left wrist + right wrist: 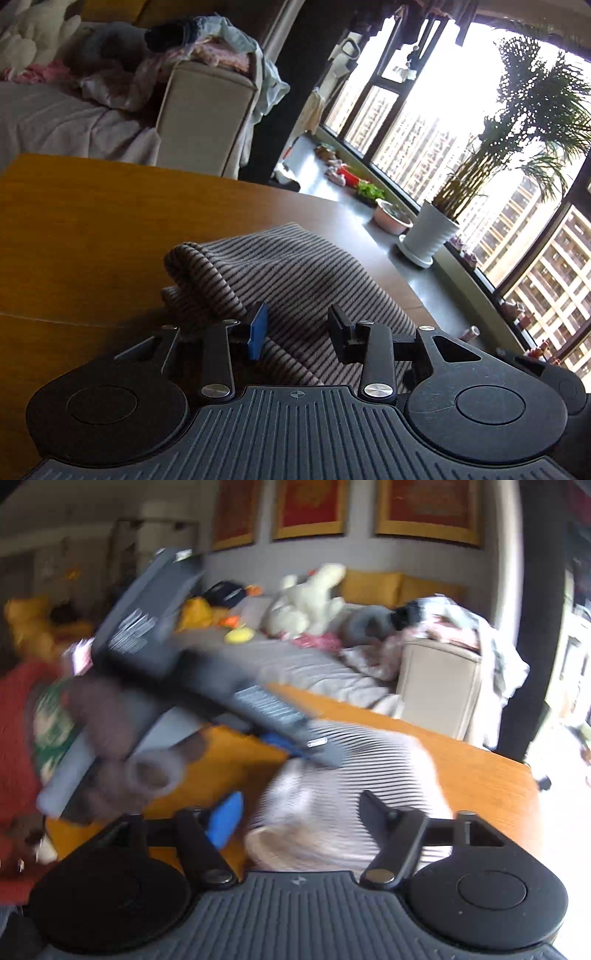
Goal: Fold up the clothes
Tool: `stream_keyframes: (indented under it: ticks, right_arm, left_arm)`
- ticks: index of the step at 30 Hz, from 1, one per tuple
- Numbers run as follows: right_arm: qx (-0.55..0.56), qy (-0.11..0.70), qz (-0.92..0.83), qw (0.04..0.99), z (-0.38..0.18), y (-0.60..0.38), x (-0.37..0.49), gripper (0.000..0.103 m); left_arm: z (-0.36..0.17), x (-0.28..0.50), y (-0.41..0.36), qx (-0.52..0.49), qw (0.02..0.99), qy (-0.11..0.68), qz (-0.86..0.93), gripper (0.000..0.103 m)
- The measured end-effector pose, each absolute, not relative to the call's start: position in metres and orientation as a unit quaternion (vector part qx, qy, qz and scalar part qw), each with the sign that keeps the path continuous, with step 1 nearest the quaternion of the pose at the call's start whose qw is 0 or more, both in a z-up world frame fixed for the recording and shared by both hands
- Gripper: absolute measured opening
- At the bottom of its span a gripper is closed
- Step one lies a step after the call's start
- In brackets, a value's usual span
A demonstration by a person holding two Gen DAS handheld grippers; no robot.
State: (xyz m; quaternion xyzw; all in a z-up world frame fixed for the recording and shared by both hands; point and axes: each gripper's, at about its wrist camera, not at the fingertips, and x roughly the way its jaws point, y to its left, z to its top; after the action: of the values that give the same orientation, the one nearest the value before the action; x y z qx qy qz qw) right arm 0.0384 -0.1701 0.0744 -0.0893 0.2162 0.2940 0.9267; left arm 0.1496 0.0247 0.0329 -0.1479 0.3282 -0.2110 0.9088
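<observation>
A: Where is the striped garment (pixel 295 273) relative to the left gripper (pixel 297 330)?

B: Directly ahead of it and under it, lying bunched on the wooden surface (pixel 85 236). The cloth runs between the two fingers, but they stand spread, with a clear gap between the blue pad (pixel 258 330) and the black one. Nothing is pinched.

A: And the right gripper (pixel 299 819)?

B: Also spread, with the same garment (pixel 354 768) just in front of it and slightly to its right. That view is blurred, so I can't say whether a finger touches the fabric. The left gripper (pixel 295 746) shows there too, above and ahead, over the cloth's far-left part.

A: How do you expect the cloth to handle?

B: Soft, light and limp, I'd judge. It looks like a ribbed knit, so it may stretch and sag when lifted, and a single layer could slide out of a shallow pinch. It isn't fragile.

A: Where would you take hold?

B: There is a rolled fold (pixel 195 266) ahead and left of the left gripper; that doubled edge gives more to bite on. For the right gripper, the near hem just ahead of it seems best, so both hold one edge apart and keep it taut.
</observation>
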Motion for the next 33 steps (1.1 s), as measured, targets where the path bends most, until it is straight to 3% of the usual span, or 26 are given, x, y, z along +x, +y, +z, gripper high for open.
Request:
stream_keyframes:
  ticks: [4,8,9,10,15,22,27,30,33]
  right_arm:
    - [-0.009,0.242,0.231,0.942,0.069,-0.215,0.077,0.083]
    - [0.138,0.321,0.221,0.910,0.021,-0.250,0.117,0.084]
    - [0.180,0.329,0.233,0.897,0.012,-0.256,0.120,0.080]
    - [0.205,0.332,0.244,0.888,0.007,-0.260,0.120,0.069]
    - [0.184,0.311,0.288,0.887,0.024,-0.257,0.091,0.054]
    - [0.116,0.333,0.258,0.899,0.020,-0.245,0.077,0.057]
    - [0.065,0.268,0.265,0.924,0.072,-0.231,0.084,0.059]
    - [0.037,0.246,0.272,0.930,0.093,-0.213,0.104,0.038]
    - [0.034,0.268,0.269,0.924,0.085,-0.192,0.140,0.038]
  left_arm:
    - [0.032,0.148,0.027,-0.140,0.909,0.330,-0.214,0.040]
    - [0.029,0.149,0.027,-0.138,0.909,0.330,-0.216,0.039]
    - [0.028,0.149,0.028,-0.139,0.908,0.330,-0.218,0.039]
    - [0.028,0.149,0.029,-0.138,0.907,0.331,-0.219,0.039]
    - [0.024,0.151,0.036,-0.139,0.907,0.333,-0.216,0.041]
    - [0.021,0.155,0.042,-0.157,0.902,0.332,-0.227,0.038]
    - [0.022,0.154,0.041,-0.148,0.904,0.330,-0.227,0.038]
    - [0.021,0.154,0.040,-0.147,0.905,0.329,-0.227,0.038]
    - [0.021,0.153,0.040,-0.144,0.905,0.327,-0.229,0.038]
